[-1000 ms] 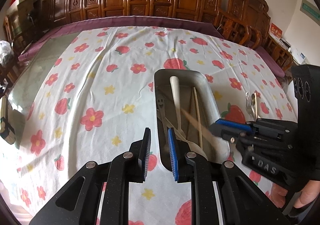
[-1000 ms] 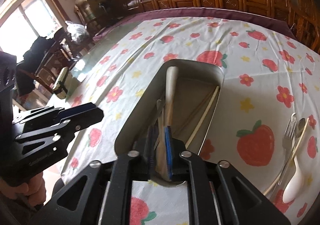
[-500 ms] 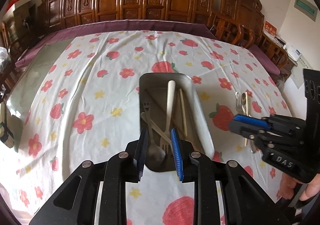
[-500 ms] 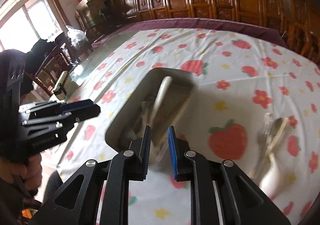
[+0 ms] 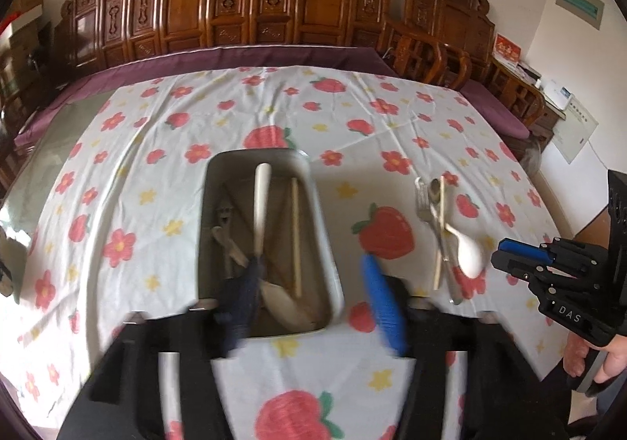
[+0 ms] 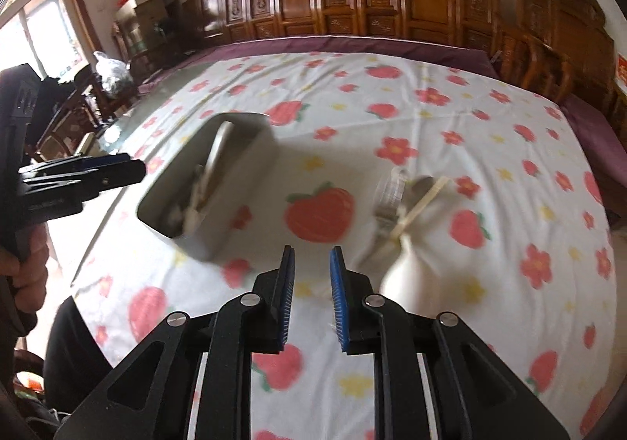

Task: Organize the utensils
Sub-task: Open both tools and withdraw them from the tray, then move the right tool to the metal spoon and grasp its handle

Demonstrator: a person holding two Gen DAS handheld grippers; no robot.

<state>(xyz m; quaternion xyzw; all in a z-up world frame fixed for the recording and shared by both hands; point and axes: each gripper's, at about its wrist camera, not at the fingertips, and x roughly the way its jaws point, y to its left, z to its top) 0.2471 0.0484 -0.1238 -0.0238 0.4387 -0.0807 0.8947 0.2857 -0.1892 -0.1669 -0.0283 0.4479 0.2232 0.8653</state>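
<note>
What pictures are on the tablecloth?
The tablecloth is white with red strawberries, red flowers and small yellow stars. The left wrist view shows it sharpest.

1. The letters "DAS" stand in white on the black body of the right gripper [image 5: 521,258], low on its side, seen from the left wrist view.
2. A green sign [image 5: 580,3] hangs on the wall at the right; its writing is too small to read.
3. A red card [image 5: 508,47] stands on the furniture; its characters are not legible.
</note>
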